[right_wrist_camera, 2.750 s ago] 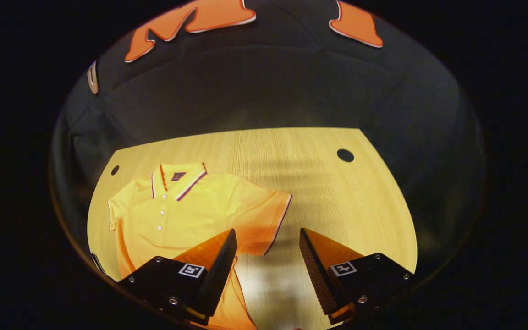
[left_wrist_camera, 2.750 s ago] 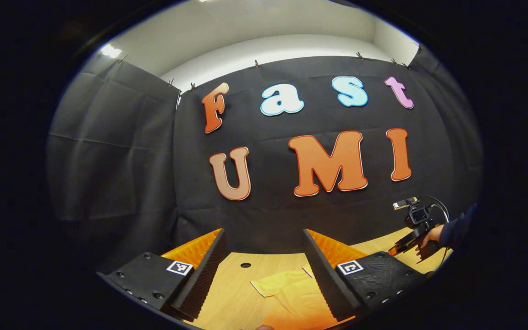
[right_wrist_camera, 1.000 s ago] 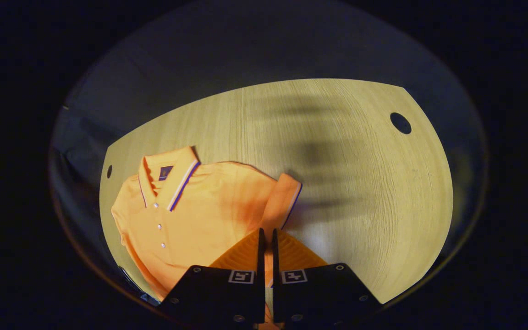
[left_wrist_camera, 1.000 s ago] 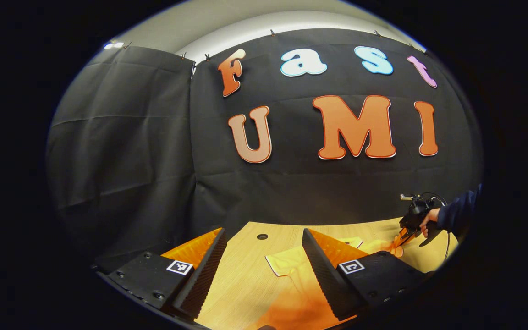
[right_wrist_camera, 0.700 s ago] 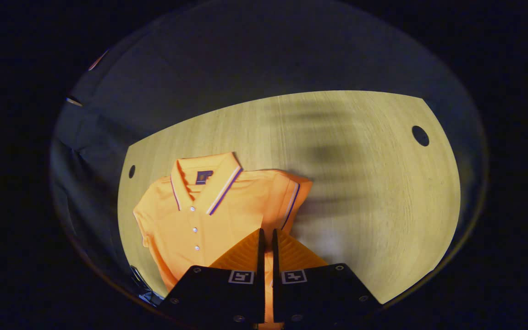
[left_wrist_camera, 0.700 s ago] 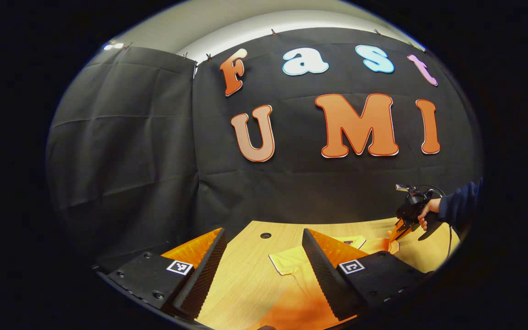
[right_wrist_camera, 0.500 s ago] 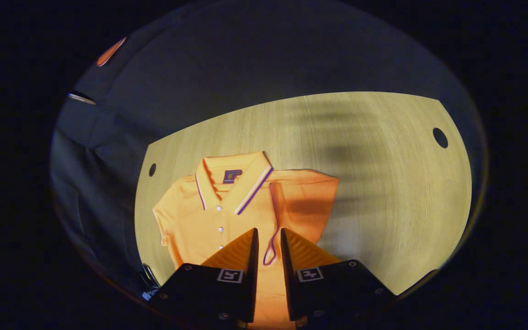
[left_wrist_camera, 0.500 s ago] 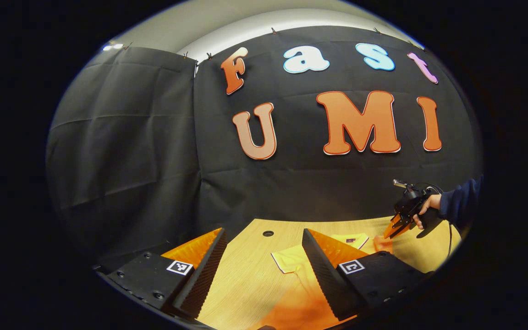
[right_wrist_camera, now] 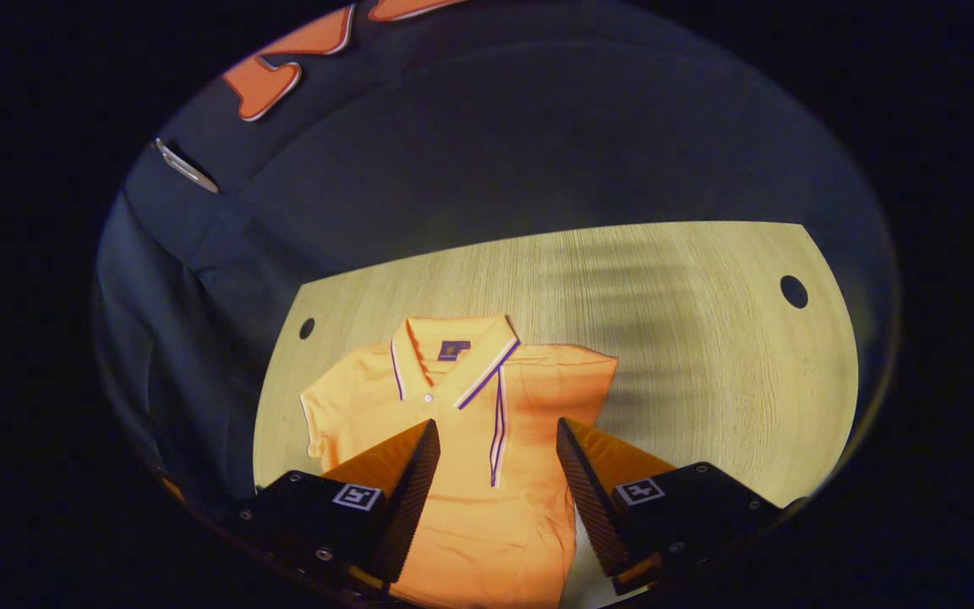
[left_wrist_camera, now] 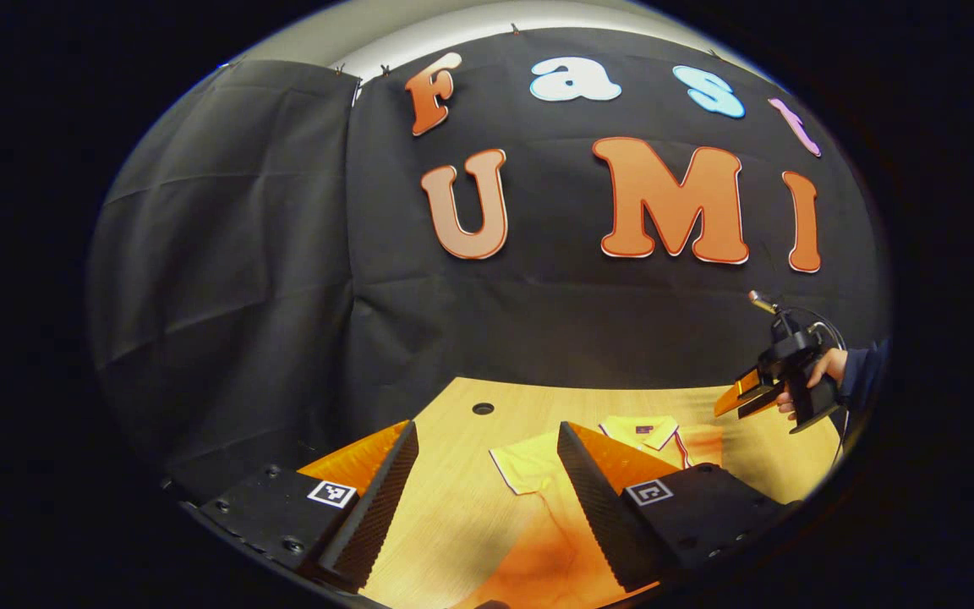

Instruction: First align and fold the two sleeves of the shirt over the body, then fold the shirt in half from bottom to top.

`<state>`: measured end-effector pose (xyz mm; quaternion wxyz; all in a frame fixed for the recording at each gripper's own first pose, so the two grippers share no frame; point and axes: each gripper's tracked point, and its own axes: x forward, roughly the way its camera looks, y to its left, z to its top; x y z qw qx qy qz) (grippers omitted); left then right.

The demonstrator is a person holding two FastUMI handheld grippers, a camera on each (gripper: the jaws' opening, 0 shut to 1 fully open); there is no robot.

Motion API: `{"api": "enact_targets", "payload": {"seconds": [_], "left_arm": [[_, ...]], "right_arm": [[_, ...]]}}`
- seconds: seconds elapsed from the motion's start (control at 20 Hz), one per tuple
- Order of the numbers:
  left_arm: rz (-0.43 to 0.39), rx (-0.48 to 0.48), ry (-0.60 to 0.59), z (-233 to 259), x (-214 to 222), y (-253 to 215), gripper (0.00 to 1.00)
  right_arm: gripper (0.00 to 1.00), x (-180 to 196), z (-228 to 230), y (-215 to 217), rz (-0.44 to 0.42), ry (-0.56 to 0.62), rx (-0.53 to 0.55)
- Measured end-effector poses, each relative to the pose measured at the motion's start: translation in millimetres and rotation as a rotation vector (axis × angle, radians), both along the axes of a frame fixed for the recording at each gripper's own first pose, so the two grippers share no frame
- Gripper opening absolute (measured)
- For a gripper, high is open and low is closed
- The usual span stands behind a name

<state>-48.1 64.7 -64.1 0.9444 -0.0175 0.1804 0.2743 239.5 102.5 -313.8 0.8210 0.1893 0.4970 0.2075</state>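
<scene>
In the right gripper view, the orange shirt [right_wrist_camera: 470, 457] lies flat on the wooden surface [right_wrist_camera: 707, 355], in the lower middle of the frame, with its collar [right_wrist_camera: 453, 355] toward the top. One sleeve [right_wrist_camera: 538, 397] is folded over the body, and its striped edge runs down the middle. The right claw [right_wrist_camera: 491, 440] is open above the shirt and holds nothing. In the left gripper view, the left claw [left_wrist_camera: 487, 440] is also open at the bottom of the frame, with the other sleeve [left_wrist_camera: 529, 469] lying spread between its fingers. At the right edge, a hand [left_wrist_camera: 825, 372] holds the right claw above the surface.
</scene>
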Motion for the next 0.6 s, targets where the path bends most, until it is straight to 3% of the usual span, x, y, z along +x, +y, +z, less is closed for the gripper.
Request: {"api": "enact_targets", "payload": {"seconds": [0.3,0.6], "left_arm": [[-0.086,-0.163,0.155,-30.8,0.3,-12.7,1.0],[-0.136,-0.359,0.337,-62.5,-2.2,-25.3,0.99]], "right_arm": [[0.94,-22.1,56.0,-28.0,-0.132,-0.153,-0.002],[0.96,-55.1,87.9,-53.3,-0.222,-0.239,-0.091]]}}
